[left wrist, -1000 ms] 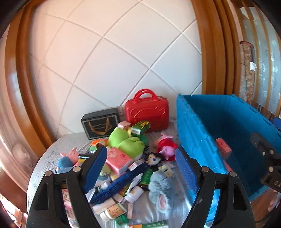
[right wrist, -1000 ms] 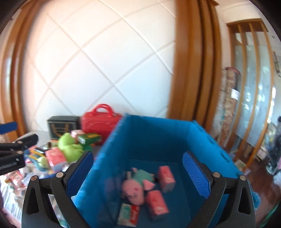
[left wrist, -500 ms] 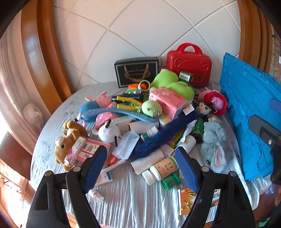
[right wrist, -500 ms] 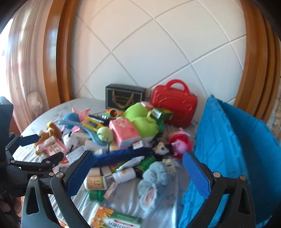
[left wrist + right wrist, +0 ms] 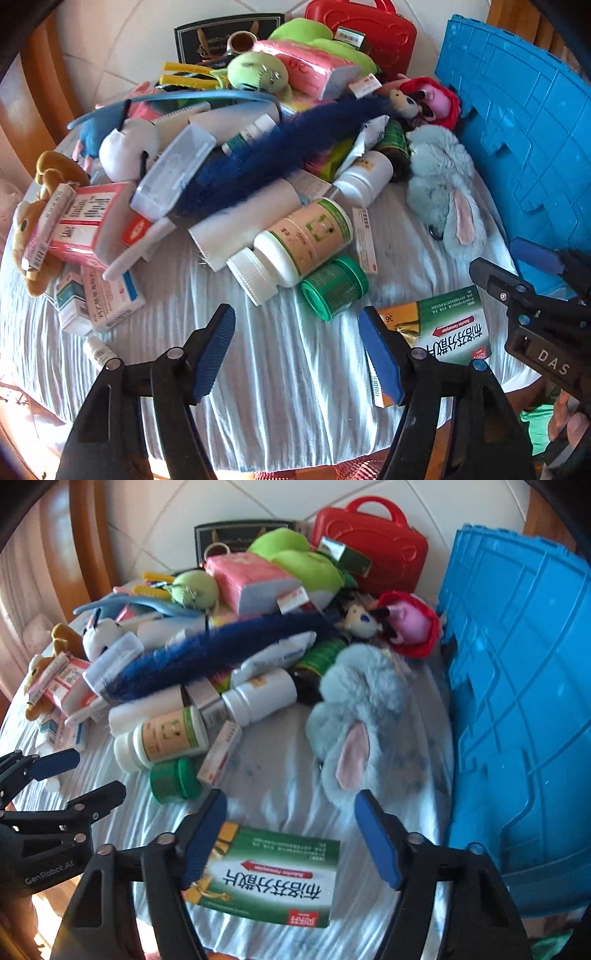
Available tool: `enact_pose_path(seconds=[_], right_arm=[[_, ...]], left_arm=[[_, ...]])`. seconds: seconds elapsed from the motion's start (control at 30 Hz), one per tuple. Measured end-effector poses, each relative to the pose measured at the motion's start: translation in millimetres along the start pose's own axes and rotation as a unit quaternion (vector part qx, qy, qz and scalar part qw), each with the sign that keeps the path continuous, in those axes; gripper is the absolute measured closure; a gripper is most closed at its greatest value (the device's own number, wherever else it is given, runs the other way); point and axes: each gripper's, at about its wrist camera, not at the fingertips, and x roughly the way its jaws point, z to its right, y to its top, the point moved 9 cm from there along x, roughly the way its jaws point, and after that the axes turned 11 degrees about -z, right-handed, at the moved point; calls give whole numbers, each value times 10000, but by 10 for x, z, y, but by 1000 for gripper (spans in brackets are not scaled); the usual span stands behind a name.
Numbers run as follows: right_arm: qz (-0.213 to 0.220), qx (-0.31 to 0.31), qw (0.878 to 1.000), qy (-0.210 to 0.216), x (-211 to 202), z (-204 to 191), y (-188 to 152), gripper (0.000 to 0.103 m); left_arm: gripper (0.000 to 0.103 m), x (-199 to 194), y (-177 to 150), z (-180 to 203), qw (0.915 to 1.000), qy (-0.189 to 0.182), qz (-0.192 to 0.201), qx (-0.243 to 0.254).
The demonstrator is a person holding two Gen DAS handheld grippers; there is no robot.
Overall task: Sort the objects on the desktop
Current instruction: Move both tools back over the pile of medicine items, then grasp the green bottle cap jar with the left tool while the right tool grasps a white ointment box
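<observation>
Blue crate (image 5: 517, 701) stands at the right edge of the bench (image 5: 295, 387), its ribbed wall just beside the heap. The heap fills the far half of the cloth: blue feather duster (image 5: 273, 155) slanting over the bottles, grey plush mouse (image 5: 358, 716) touching the crate side. Green medicine box (image 5: 273, 875) lies flat on the near edge, right tongs (image 5: 291, 834) spread wide, straddling it. Left tongs (image 5: 299, 350) gape wide over bare cloth, just short of the green-lidded jar (image 5: 334, 286).
</observation>
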Motion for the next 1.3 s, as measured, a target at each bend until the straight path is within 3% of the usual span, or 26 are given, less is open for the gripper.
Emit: enact_pose_path(seconds=[0.37,0.4,0.43,0.47,0.6,0.8,0.97,1.03,1.17,1.3], right_arm=[[-360,316,9988,35,281,233,-85,40],[-365,317,9988,50,292,239,-68,37],[-366,316,9988,71,299,237,-55,35],[-366,306,9988,112,302,231,-38,33],[-365,178,9987,321,349,99,33,33],[-532,132,9948,864,509,-216,140,34],[-649,92,9906,1197,629,-455,209,35],[-690,73,9898,1244,694,-522,242,38],[-800,72,9883,1299,825,-609,273,54],[-795,4,9881,1319,886,-700,312,58]], left_arm=[[34,546,182,302,9986,-225,-408,-234],[36,595,186,286,9986,-137,-448,-250],[47,637,175,267,9984,-110,-494,-259],[49,658,158,231,9983,-89,-509,-263],[49,609,86,123,9983,-201,-456,-293],[49,495,-22,25,9994,48,-341,-104],[49,559,-74,-119,9985,160,-450,-285],[49,543,-51,-157,9985,147,-410,-342],[51,521,-12,-200,9983,131,-396,-407],[51,505,-16,-193,9984,283,-360,-335]])
